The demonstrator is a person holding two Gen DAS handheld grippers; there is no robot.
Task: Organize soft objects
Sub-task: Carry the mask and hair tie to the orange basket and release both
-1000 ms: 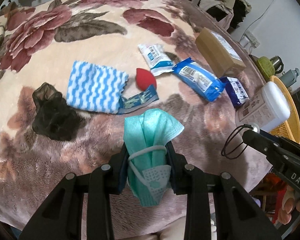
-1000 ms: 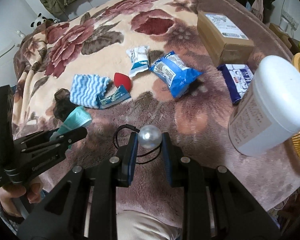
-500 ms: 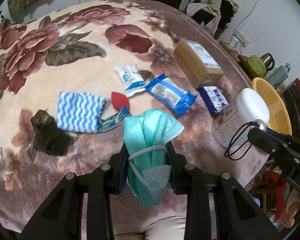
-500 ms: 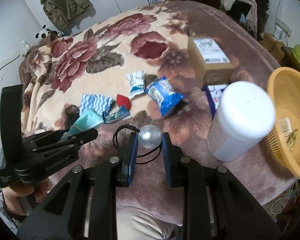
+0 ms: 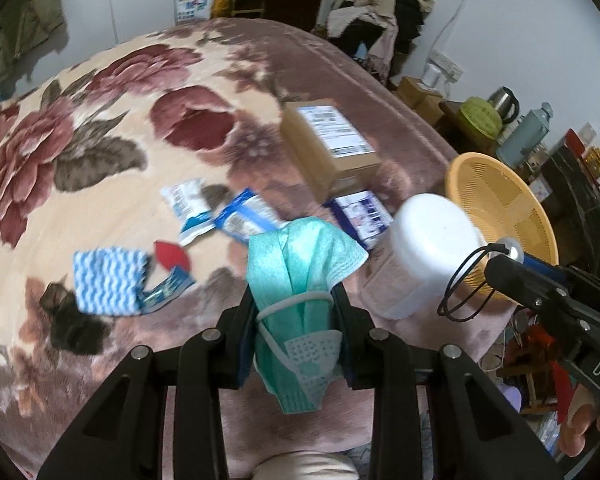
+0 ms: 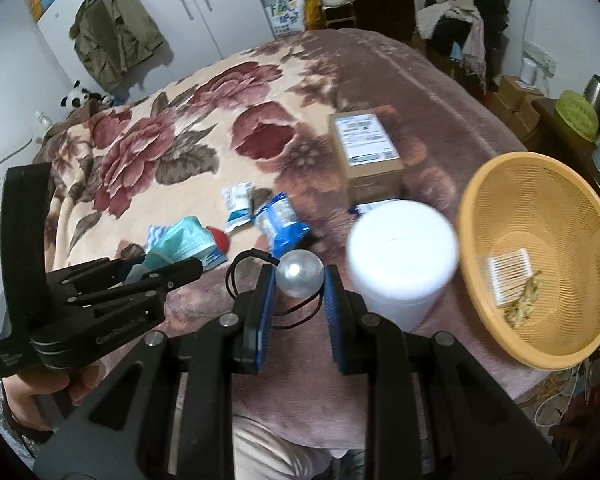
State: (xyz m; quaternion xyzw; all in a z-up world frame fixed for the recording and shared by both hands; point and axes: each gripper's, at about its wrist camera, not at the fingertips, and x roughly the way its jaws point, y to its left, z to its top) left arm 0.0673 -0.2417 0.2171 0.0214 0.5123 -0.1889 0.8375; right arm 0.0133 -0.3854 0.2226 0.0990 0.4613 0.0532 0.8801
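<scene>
Left gripper (image 5: 298, 316) pinches the green mask (image 5: 300, 264); right gripper (image 6: 296, 280) pinches the pearl hair tie (image 6: 299, 274). Both have risen toward the yellow basket (image 6: 476, 216), likely for drop-off.

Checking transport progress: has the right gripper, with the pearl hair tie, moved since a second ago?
Yes. The right gripper has risen and pulled back: the cardboard box looks smaller and farther, and the orange basket has come fully into view.
</scene>
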